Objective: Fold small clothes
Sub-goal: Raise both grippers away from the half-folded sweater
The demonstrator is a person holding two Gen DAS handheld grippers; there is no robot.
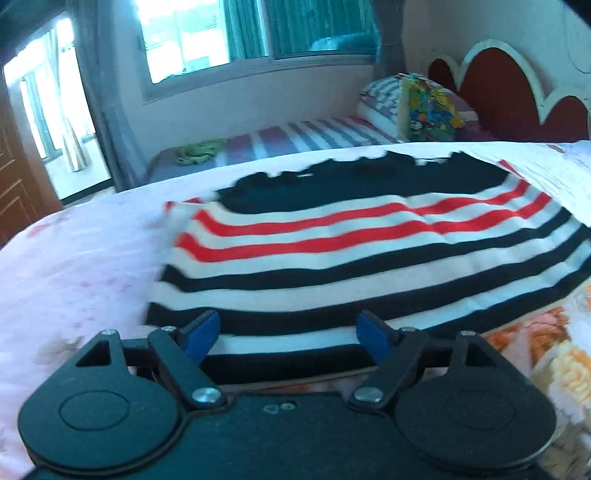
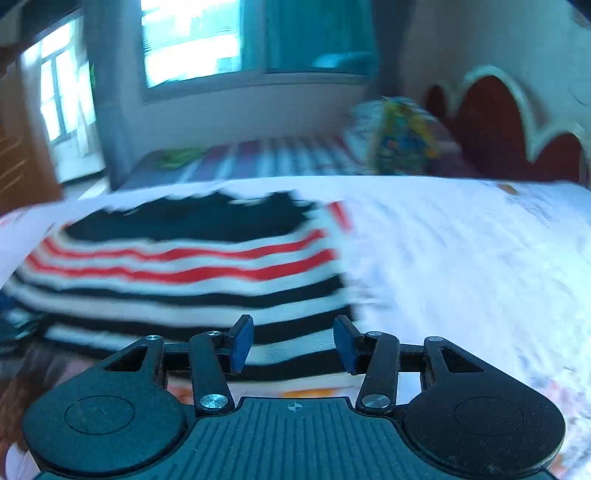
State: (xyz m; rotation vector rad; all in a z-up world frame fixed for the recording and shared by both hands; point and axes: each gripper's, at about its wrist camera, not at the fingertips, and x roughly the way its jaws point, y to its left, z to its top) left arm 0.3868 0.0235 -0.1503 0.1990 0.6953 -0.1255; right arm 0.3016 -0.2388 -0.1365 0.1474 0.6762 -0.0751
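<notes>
A small striped sweater lies flat on a pale pink sheet; it is navy at the far end, with red, white and navy stripes toward me. My left gripper is open and empty, its blue pads just above the sweater's near hem, left of its middle. In the right wrist view the same sweater lies left of centre. My right gripper is open and empty over the hem near the sweater's right corner. This view is motion-blurred.
A floral blanket shows at the near right. Behind is a striped bed with pillows, a green cloth and a red scalloped headboard. A window and a wooden door stand at the back and left.
</notes>
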